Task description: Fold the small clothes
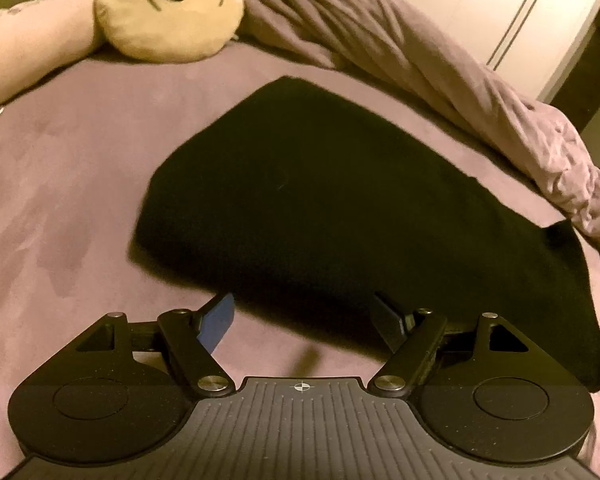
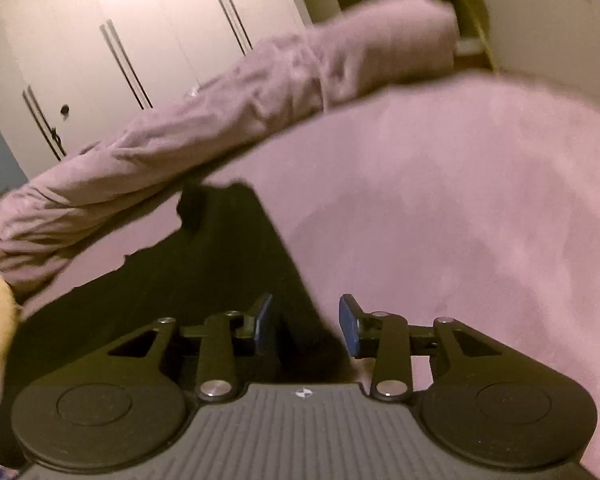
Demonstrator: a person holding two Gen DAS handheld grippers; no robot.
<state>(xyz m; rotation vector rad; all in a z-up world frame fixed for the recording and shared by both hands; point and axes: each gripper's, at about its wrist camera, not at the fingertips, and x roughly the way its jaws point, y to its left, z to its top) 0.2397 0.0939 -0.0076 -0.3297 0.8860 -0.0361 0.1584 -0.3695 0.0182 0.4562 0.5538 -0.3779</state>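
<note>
A black garment (image 1: pixel 340 200) lies flat and folded on the purple bed sheet (image 1: pixel 60 200). My left gripper (image 1: pixel 304 316) hovers at its near edge. Its jaws are open wide, with one blue pad over the sheet and the other over the cloth, and nothing is pinched. In the right wrist view the same black garment (image 2: pixel 204 280) fills the lower left, and its straight edge runs down between my fingers. My right gripper (image 2: pixel 306 322) is above that edge, partly open. A clear gap shows between its blue pads (image 2: pixel 265 320) and they press on no cloth.
A round cream emoji cushion (image 1: pixel 168 8) and a pale pink pillow (image 1: pixel 28 44) lie at the head of the bed. A crumpled mauve duvet (image 1: pixel 440 80) is bunched along the garment's far side. White wardrobe doors (image 2: pixel 140 40) stand beyond the bed.
</note>
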